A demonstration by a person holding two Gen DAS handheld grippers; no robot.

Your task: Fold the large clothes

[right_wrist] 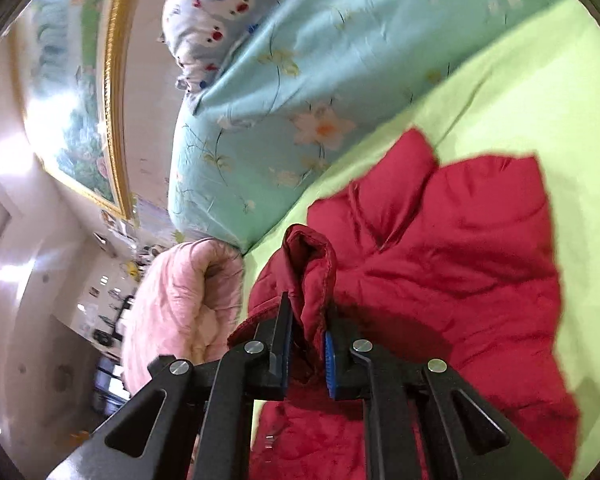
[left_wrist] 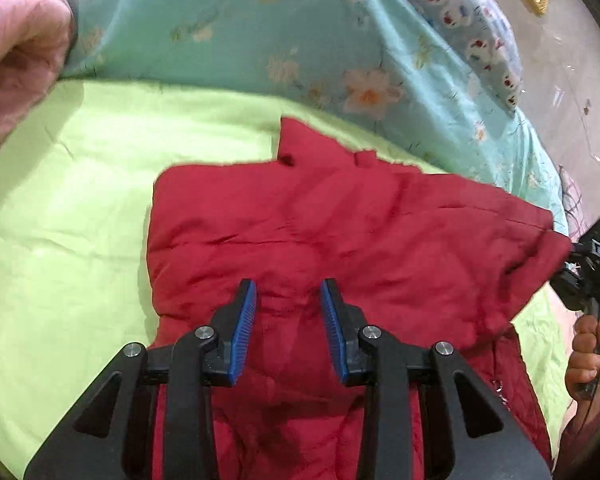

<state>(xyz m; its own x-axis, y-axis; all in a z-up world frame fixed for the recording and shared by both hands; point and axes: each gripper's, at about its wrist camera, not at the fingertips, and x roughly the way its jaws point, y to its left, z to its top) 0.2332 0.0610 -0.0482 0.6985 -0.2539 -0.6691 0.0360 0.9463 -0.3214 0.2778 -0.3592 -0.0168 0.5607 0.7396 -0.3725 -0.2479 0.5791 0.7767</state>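
A dark red padded jacket (left_wrist: 360,224) lies spread on a lime-green bed sheet (left_wrist: 60,220). My left gripper (left_wrist: 288,294) hovers over the jacket's near part, its blue pads (left_wrist: 247,312) apart and not pressing on the cloth; red fabric shows below the gap. At the right edge of the left wrist view, my right gripper (left_wrist: 571,254) pulls a corner of the jacket up off the bed, held by a person's hand (left_wrist: 590,354). In the right wrist view the right gripper (right_wrist: 309,322) is shut on a bunched, stitched edge of the jacket (right_wrist: 460,264), which folds upward between its fingers.
A teal floral quilt (left_wrist: 240,32) is piled along the far side of the bed, with a patterned pillow (left_wrist: 480,40) behind it. A pink quilt (right_wrist: 180,300) is bundled at one end. A gold-framed picture (right_wrist: 80,112) hangs on the wall beyond.
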